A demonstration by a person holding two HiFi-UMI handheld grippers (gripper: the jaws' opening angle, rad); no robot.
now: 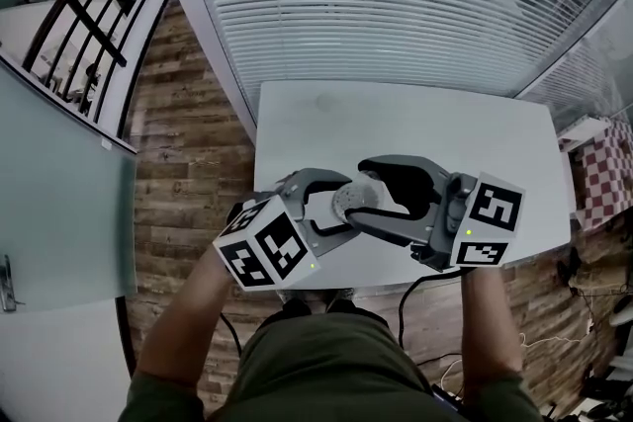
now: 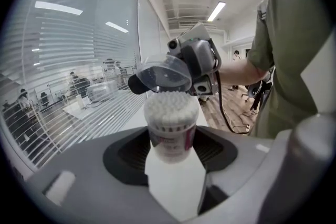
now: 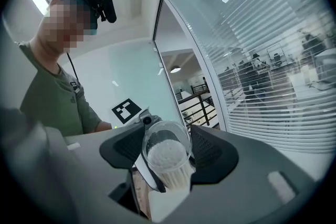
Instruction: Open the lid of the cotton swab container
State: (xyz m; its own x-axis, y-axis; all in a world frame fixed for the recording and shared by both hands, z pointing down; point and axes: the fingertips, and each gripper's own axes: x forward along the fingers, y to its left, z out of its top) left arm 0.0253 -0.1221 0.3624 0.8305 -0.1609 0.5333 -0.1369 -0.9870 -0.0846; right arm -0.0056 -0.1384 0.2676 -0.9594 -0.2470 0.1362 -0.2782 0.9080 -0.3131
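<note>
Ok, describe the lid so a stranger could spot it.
Above the white table the two grippers meet. The left gripper holds the cotton swab container; the right gripper holds the lid just above it. Unlike the swab-packed container, it is clear and empty.

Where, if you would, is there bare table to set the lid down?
Bare: the table's far half by the blinds and its right end. Crowded: the near edge, with the left hand-held gripper, right hand-held gripper and container.
</note>
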